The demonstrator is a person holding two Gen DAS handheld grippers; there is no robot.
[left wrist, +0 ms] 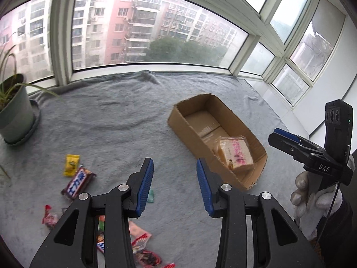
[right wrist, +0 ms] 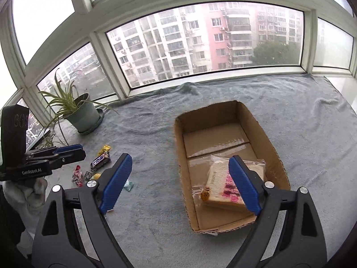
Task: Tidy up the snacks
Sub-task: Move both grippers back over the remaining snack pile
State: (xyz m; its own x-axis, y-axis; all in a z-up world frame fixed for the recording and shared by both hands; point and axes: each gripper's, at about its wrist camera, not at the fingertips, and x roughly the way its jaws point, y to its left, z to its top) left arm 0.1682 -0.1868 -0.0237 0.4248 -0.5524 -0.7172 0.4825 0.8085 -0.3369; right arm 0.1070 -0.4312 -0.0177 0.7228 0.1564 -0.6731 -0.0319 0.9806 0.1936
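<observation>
Snacks are split between two spots right now. One wrapped bread slice [right wrist: 225,187] lies flat in the near end of the open cardboard box [right wrist: 270,143], which sits on the grey towel [right wrist: 301,116] covering the worktop. The rest are scattered on the towel well left of the box: a brown chocolate bar [left wrist: 78,182], a yellow candy packet [left wrist: 71,164] just beyond it, a red-and-white candy [left wrist: 49,217] nearer, plus a few red packets [left wrist: 142,245] partly hidden behind the left tongs [left wrist: 175,186]. Left tongs hang spread wide with nothing between them, over bare towel between the box and the loose snacks. Right tongs [right wrist: 178,184] are also gaping wide and empty, above the box's near left corner. Potted plant [right wrist: 83,114] stands far left by the window.
</observation>
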